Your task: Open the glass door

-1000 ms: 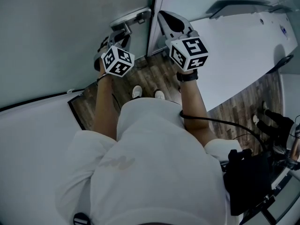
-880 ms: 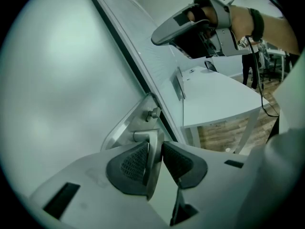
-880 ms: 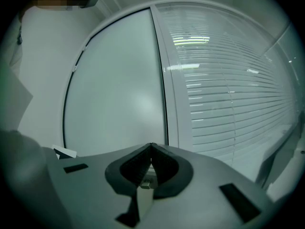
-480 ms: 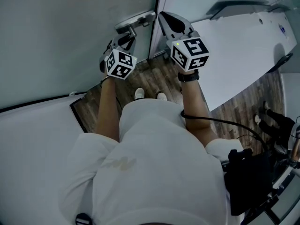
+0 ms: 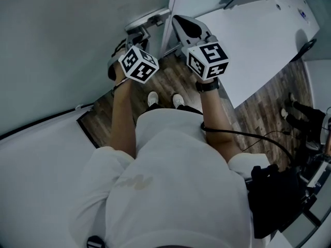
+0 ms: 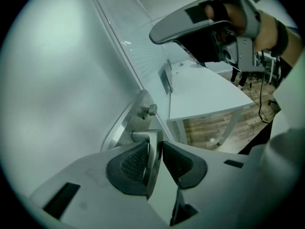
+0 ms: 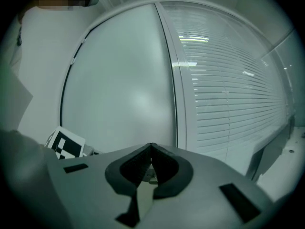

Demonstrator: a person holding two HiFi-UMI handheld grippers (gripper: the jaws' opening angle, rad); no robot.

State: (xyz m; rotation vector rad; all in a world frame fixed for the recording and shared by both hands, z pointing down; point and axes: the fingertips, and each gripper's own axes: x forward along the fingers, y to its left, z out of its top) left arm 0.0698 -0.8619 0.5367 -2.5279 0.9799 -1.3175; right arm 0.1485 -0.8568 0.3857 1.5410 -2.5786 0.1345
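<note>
The glass door (image 5: 77, 35) stands frosted at the person's left, its metal handle (image 6: 143, 136) by the frame edge, the lever's long axis running out from the door. The left gripper (image 6: 156, 151) pinches that lever between its pads; the right gripper (image 7: 151, 163) hangs alongside, jaws together, empty
</note>
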